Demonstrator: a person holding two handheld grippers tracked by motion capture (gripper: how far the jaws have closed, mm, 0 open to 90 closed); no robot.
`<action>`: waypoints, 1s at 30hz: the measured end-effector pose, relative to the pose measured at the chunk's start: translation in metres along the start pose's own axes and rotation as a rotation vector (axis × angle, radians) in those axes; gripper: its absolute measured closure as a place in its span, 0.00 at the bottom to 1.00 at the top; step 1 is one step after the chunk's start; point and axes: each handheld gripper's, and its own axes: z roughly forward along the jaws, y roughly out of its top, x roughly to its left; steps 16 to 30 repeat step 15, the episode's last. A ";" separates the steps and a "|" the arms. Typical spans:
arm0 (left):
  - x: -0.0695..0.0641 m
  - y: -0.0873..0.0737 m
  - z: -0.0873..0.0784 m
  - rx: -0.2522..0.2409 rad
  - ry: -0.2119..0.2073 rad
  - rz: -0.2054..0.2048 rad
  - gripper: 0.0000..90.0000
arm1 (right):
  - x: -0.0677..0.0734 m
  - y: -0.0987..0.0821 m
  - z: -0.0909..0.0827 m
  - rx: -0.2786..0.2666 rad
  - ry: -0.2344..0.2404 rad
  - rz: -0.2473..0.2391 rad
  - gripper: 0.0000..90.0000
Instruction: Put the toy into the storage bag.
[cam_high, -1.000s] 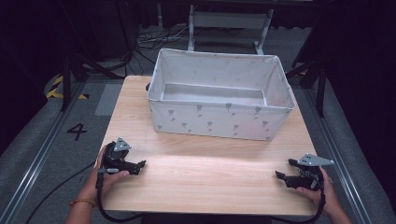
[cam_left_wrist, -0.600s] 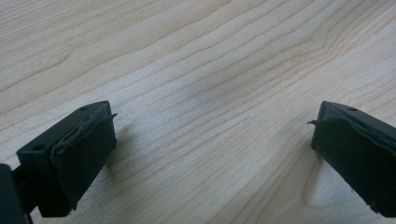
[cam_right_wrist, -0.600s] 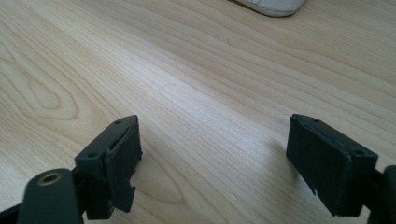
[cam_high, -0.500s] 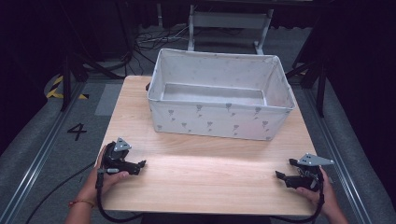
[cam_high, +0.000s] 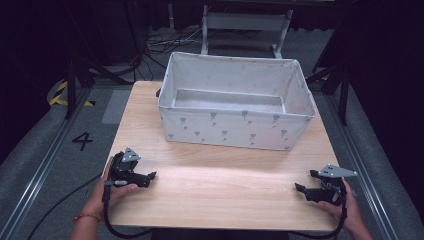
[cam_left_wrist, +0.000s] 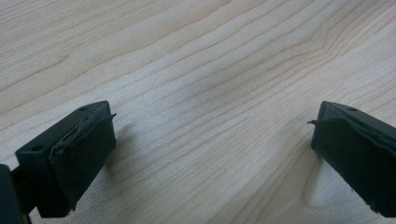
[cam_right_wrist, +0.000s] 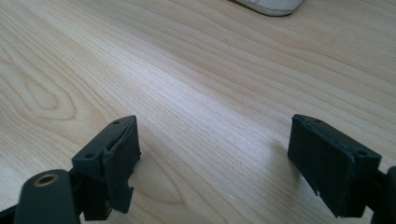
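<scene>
A white fabric bin (cam_high: 235, 127) with grey print stands open and upright at the table's (cam_high: 220, 195) far side.

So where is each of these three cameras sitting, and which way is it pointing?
High view: fixed above the person's side, looking forward and down on the table and fabric bin; both hands hold the left tongs and right tongs.
Left gripper view: rides the left tongs, looking low along bare wood between open jaws.
Right gripper view: rides the right tongs, jaws open, the bin's corner at top.
Shared: all show the wooden tabletop.
</scene>
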 end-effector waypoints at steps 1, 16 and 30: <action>0.000 0.000 0.000 0.000 0.002 -0.001 0.00 | 0.000 0.000 0.000 0.000 -0.001 0.000 0.19; 0.000 -0.001 -0.001 0.004 0.011 -0.011 0.00 | 0.000 0.000 0.000 0.002 -0.008 0.005 0.18; 0.000 -0.001 -0.001 0.004 0.011 -0.011 0.00 | 0.000 0.000 0.000 0.002 -0.008 0.005 0.18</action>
